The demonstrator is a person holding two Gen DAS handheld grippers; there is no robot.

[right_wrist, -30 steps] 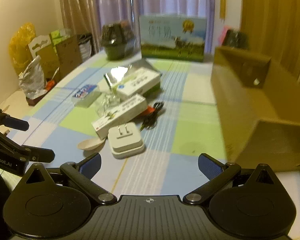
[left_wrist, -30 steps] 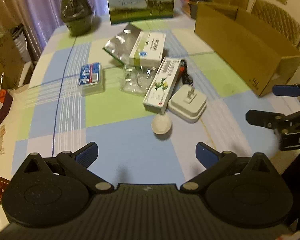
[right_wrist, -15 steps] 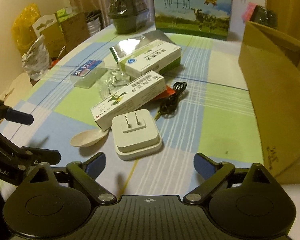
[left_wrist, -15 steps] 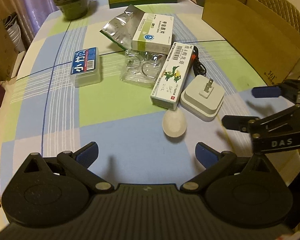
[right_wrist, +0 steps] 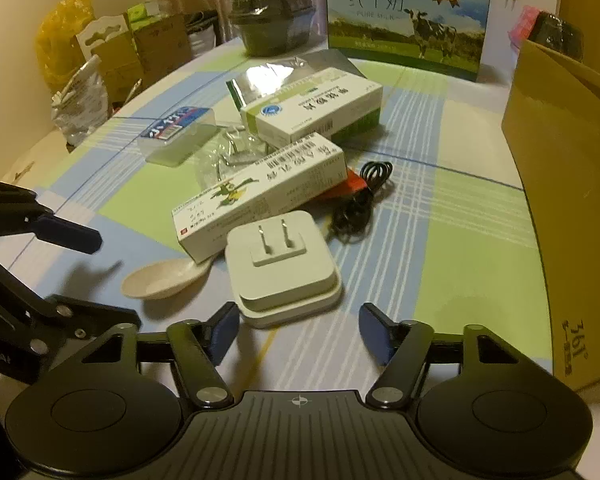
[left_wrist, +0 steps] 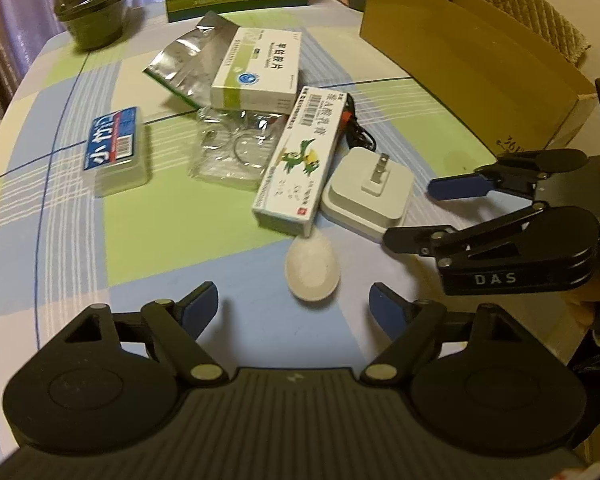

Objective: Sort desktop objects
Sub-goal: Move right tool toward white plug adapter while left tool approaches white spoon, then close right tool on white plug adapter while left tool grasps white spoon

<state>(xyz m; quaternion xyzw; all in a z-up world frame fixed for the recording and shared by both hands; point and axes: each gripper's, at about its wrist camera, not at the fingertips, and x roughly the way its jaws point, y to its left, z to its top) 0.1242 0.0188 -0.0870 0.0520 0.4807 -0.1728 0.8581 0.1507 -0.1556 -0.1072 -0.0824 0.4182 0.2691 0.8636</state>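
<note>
A heap of small items lies mid-table: a white charger plug [left_wrist: 367, 191] [right_wrist: 285, 267], a long medicine box with a green dragon [left_wrist: 300, 160] [right_wrist: 260, 196], a bigger white-green medicine box [left_wrist: 256, 68] [right_wrist: 312, 110], a white spoon [left_wrist: 312, 266] [right_wrist: 162, 280], a black cable [right_wrist: 364, 200], a clear plastic bag [left_wrist: 230, 148] and a small blue-labelled case [left_wrist: 116, 148] [right_wrist: 176, 134]. My left gripper [left_wrist: 294, 306] is open, just short of the spoon. My right gripper [right_wrist: 298, 330] is open, its fingers close to the plug's near edge; it also shows in the left wrist view [left_wrist: 420, 212].
An open cardboard box [left_wrist: 472, 60] [right_wrist: 564, 184] stands along the right side. A milk carton box [right_wrist: 408, 16] and a dark lidded container [right_wrist: 274, 16] stand at the back. A silver foil pouch [left_wrist: 184, 64] lies under the bigger box. Bags and cartons sit beyond the left edge.
Both grippers have moved forward and down toward the heap; the spoon and the plug now lie much closer to the fingertips. Nothing on the table has shifted.
</note>
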